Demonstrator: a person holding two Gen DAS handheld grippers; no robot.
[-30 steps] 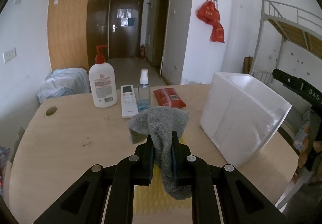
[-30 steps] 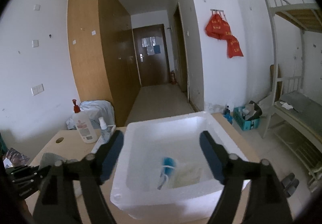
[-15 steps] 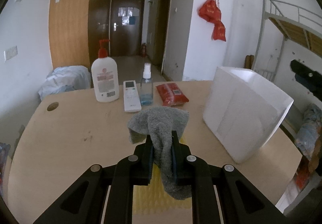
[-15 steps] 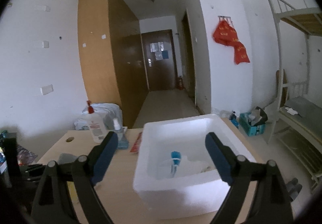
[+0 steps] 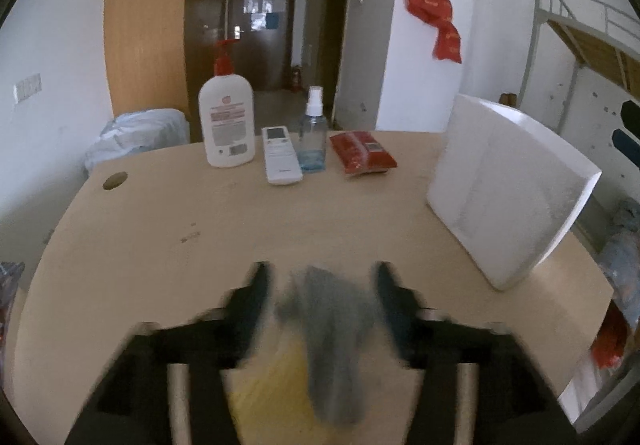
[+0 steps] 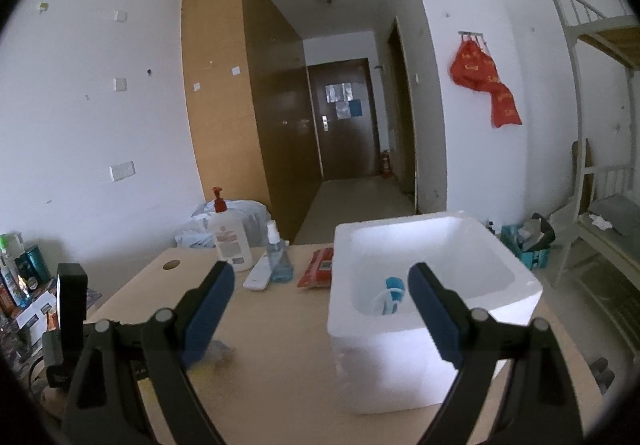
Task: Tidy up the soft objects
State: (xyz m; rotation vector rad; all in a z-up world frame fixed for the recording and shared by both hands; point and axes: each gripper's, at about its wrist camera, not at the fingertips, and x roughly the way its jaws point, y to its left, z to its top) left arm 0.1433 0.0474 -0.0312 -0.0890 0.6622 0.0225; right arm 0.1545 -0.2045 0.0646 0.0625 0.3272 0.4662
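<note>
In the left wrist view my left gripper (image 5: 320, 281) is open, its image blurred. A grey cloth (image 5: 332, 329) lies loose between its jaws, over a yellow sponge (image 5: 276, 385) on the wooden table (image 5: 160, 245). A white foam box (image 5: 508, 185) stands to the right. In the right wrist view my right gripper (image 6: 320, 285) is open and empty, above the table and left of the foam box (image 6: 424, 309). The box holds a blue-capped item (image 6: 392, 295). The grey cloth (image 6: 218, 351) and the left gripper's body (image 6: 72, 309) show at lower left.
At the table's far edge stand a white pump bottle (image 5: 227, 125), a white remote (image 5: 281, 155), a clear spray bottle (image 5: 313, 135) and a red packet (image 5: 362, 153). A cable hole (image 5: 115, 180) is at far left. A bunk bed frame (image 6: 592, 125) stands right.
My left gripper has opened and let go of the grey cloth, which has dropped lower between the jaws. My right gripper has drawn back and left from over the foam box.
</note>
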